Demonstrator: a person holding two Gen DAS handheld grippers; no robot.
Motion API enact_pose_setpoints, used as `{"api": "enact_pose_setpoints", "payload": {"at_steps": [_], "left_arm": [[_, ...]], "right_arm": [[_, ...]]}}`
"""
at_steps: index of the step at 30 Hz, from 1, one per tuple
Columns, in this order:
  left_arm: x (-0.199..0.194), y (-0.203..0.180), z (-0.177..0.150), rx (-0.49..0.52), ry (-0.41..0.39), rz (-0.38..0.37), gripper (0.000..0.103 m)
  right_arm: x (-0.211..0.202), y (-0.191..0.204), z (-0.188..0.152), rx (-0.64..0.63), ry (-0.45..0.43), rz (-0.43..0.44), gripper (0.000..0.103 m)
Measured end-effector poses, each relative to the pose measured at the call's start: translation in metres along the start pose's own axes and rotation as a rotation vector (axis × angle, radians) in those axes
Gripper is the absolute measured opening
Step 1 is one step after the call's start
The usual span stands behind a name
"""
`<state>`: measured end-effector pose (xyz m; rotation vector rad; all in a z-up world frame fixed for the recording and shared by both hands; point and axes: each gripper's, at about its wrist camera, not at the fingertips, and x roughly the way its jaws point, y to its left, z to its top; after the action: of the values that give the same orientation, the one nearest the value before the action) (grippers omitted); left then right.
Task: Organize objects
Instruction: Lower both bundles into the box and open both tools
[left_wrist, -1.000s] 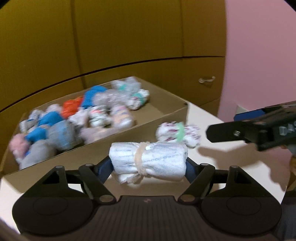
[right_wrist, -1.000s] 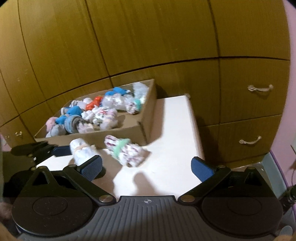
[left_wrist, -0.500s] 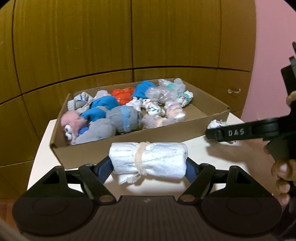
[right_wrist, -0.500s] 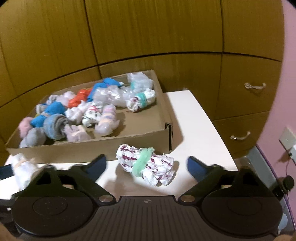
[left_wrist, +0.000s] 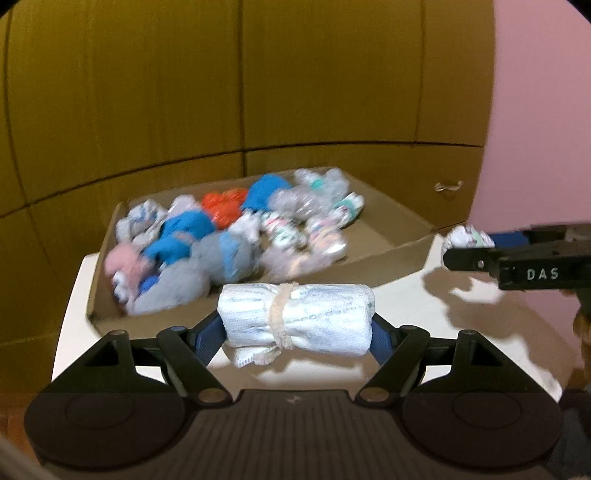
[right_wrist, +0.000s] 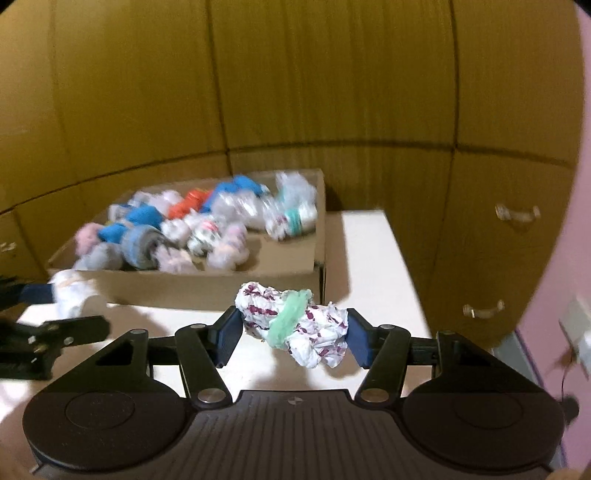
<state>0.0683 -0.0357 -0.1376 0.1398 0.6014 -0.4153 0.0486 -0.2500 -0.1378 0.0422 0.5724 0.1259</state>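
Nearest to us, short of the box (left_wrist: 236, 317), our left gripper (left_wrist: 297, 325) is clenched end to end on a pale rolled bundle (left_wrist: 295, 317) tied with a band; our right gripper (right_wrist: 291, 328), whose jaws have just been closing, now presses both pads on a white bundle with purple print (right_wrist: 295, 325) and a green band, lifted off the table (right_wrist: 369, 251); both look like soft, light cloth, so we judge they squash rather than slip, and gripping across the ends, clear of the bands, seems the safest hold; a loose fold hangs under each and could catch the box's front wall; that wall is low, so we judge a small lift clears it; inside the box, its left and middle are crowded with other bundles (left_wrist: 207, 240), while the floor at its right end looks bare and is the best room; beyond the box stand wooden cupboard doors (right_wrist: 332, 92), close behind, so we have little reach past its back wall.
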Motion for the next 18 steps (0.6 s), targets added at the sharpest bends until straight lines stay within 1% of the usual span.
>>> {"api": "enact_pose_setpoints", "payload": {"at_steps": [2,5,8,10,14,16,18], "left_arm": [[0.001,-0.005,0.013,0.012,0.0,-0.032,0.075],[0.005,-0.013,0.035,0.048,0.002,-0.082,0.075],[0.018,-0.019,0.061,0.086,-0.001,-0.162,0.075],[0.028,-0.023,0.074,0.124,-0.002,-0.199,0.075],[0.059,-0.03,0.091,0.21,0.02,-0.266,0.075],[0.077,-0.031,0.095,0.251,0.045,-0.298,0.075],[0.095,-0.034,0.097,0.301,0.078,-0.314,0.075]], "right_arm": [[-0.008,-0.007,0.013,-0.078,-0.027,0.039,0.065],[-0.013,-0.017,0.038,-0.231,-0.052,0.112,0.065],[-0.012,-0.02,0.059,-0.421,-0.061,0.186,0.065],[-0.007,-0.02,0.071,-0.52,-0.049,0.221,0.065],[0.01,-0.025,0.092,-0.627,-0.007,0.278,0.065],[0.02,-0.026,0.098,-0.665,0.013,0.286,0.065],[0.03,-0.027,0.102,-0.699,0.035,0.292,0.065]]}}
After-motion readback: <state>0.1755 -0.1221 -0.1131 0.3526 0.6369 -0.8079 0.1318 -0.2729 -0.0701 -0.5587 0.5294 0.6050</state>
